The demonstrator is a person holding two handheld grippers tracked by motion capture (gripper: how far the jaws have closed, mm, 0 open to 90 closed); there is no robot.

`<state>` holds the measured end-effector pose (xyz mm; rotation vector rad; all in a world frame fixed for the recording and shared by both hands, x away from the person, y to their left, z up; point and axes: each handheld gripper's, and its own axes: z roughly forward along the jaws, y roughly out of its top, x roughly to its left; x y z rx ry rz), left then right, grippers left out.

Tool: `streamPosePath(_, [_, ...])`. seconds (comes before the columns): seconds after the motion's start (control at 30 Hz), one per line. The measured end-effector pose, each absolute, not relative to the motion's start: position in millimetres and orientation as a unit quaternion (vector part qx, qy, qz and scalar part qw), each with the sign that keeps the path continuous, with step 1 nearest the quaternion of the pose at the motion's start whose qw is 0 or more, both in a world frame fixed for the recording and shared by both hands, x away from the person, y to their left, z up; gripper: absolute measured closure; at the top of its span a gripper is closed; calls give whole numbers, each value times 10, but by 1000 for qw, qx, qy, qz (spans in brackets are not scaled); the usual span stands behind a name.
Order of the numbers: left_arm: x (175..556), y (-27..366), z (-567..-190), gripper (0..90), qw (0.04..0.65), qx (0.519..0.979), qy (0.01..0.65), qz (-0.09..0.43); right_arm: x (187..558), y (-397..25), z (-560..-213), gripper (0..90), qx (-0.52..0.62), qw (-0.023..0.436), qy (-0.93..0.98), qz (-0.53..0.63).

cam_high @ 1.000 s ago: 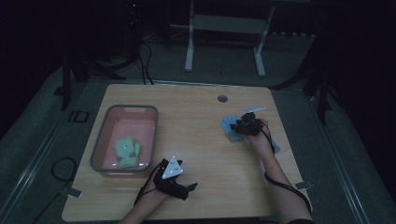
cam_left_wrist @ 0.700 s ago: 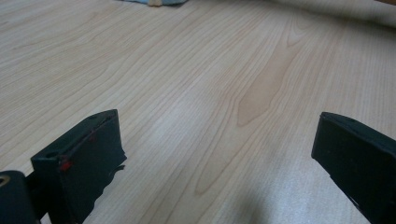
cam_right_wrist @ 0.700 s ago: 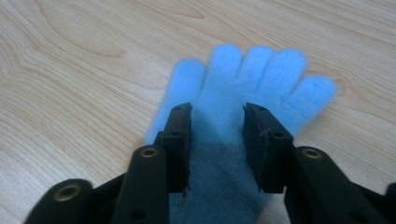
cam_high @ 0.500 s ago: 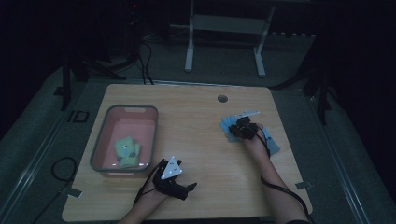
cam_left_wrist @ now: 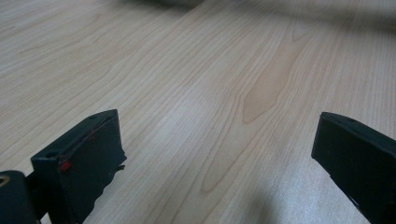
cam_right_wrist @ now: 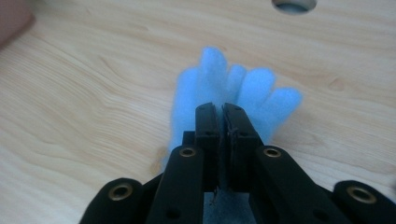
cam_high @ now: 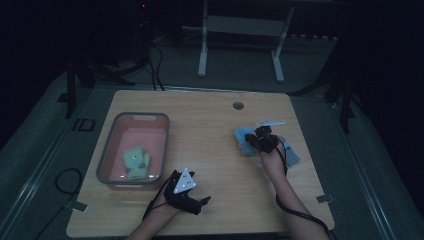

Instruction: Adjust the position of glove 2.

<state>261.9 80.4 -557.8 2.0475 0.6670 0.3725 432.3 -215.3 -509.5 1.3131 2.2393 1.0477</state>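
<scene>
**Right gripper pinches the blue glove; left one waits near the tub**

Nearest the person, the left gripper (cam_high: 186, 192) rests low by the bench's (cam_high: 210, 210) near edge, just off the near right corner of the pink tub (cam_high: 107, 155). Its jaws stand wide apart with nothing between them but bare wood, as the left gripper view shows. That reads as a parked hand, kept clear and ready rather than working.

Farther along, toward the right edge, the right gripper (cam_right_wrist: 223, 116) has its jaws pressed together on the blue glove (cam_right_wrist: 261, 91). A thin fold of the cloth appears caught between them, and the glove's fingers fan out beyond the tips toward the far edge. The grip sits at the cuff end, probably so the whole glove trails behind when lifted.

In the tub lies a pale green glove (cam_high: 136, 163), flat on the bottom. The blue one likely goes there too.

Beyond, a round cable hole (cam_high: 238, 105) marks the far edge.
</scene>
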Motion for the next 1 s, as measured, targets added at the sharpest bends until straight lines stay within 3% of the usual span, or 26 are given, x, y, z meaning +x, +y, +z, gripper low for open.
streamPosePath(0.23, [2626,819,-5573,23,462,829,273,154,3970,-2010,-4830,871,457,188,786,372])
streamPosePath(0.43, [2625,827,-5571,23,463,829,272,154,3681,-1838,-4809,872,454,177,787,379])
streamPosePath(0.7, [2616,835,-5564,23,467,827,272,156,3347,-1612,-5011,872,455,155,787,386])
streamPosePath(0.87, [2618,837,-5566,23,464,829,269,158,3326,-1522,-5247,871,467,130,790,376])
streamPosePath(1.0, [2623,850,-5563,23,468,827,271,152,3351,-1483,-5396,860,470,137,796,357])
